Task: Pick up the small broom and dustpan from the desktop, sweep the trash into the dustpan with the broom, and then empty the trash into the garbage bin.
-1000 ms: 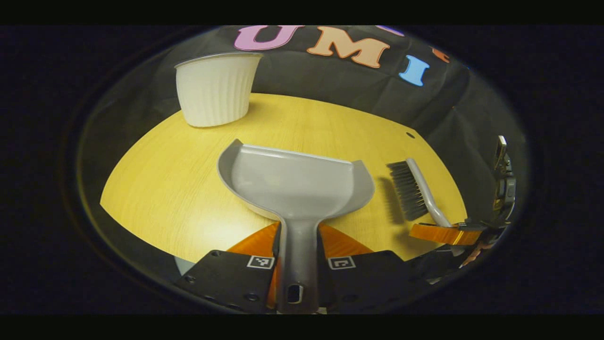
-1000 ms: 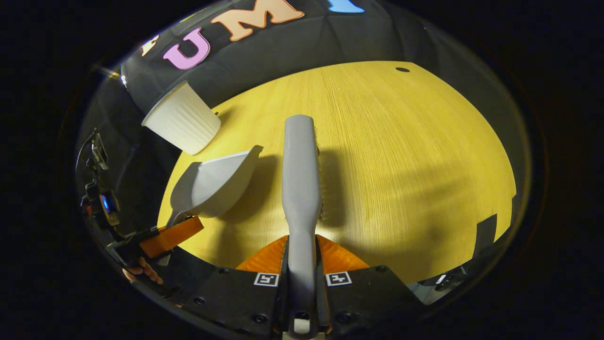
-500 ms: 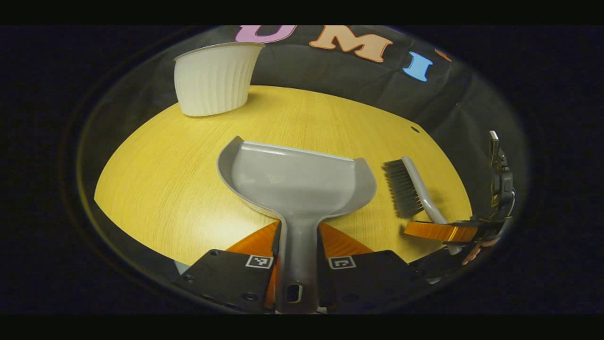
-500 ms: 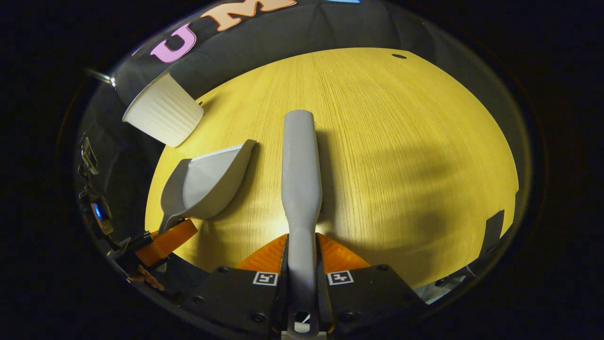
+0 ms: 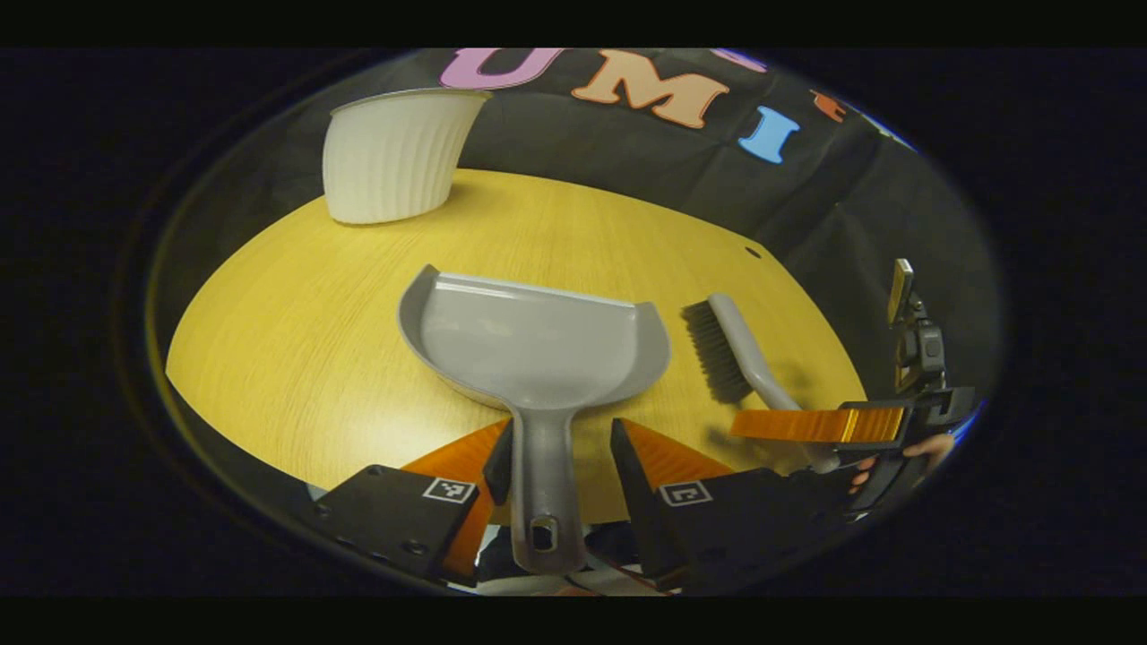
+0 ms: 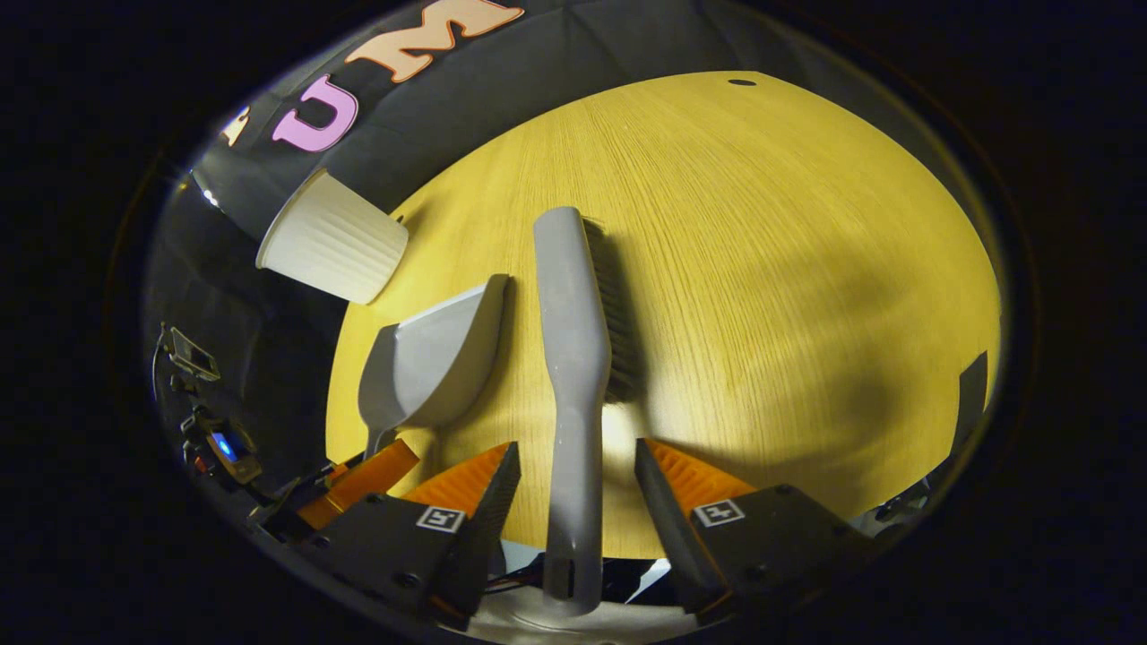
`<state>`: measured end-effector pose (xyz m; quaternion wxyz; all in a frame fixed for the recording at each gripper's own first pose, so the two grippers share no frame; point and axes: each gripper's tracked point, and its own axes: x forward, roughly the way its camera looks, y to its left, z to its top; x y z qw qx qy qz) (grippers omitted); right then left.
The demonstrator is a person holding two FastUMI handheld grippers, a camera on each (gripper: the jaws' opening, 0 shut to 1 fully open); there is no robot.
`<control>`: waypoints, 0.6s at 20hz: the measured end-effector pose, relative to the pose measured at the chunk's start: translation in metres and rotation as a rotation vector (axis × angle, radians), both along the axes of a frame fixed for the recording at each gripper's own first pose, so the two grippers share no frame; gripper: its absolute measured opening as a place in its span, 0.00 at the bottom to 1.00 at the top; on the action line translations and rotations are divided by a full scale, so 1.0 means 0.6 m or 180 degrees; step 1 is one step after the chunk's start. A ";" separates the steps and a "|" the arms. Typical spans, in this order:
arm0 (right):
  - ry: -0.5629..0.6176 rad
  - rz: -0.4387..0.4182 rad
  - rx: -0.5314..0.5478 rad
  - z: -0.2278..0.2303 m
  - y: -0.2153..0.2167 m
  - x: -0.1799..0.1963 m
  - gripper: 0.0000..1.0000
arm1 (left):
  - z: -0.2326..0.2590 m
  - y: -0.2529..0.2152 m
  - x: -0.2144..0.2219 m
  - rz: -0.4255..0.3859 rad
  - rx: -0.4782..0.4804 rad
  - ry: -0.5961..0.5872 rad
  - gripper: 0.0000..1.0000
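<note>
Left gripper (image 5: 556,439): fingers spread apart, flanking but not gripping the handle of the grey dustpan (image 5: 529,336), which lies flat on the wooden counter (image 5: 296,322). Right gripper (image 6: 573,470): fingers likewise released on either side of the broom (image 6: 569,331) handle; broom rests just right of the dustpan. White ribbed garbage bin (image 5: 390,152) stands at the counter's far-left edge.
</note>
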<state>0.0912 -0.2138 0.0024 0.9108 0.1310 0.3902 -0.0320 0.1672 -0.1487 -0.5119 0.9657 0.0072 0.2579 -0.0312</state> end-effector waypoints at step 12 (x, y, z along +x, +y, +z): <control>-0.2148 0.0462 -0.0521 0.367 0.137 -0.046 0.93 | 0.335 -0.025 -0.068 0.0065 0.0467 -0.1995 0.95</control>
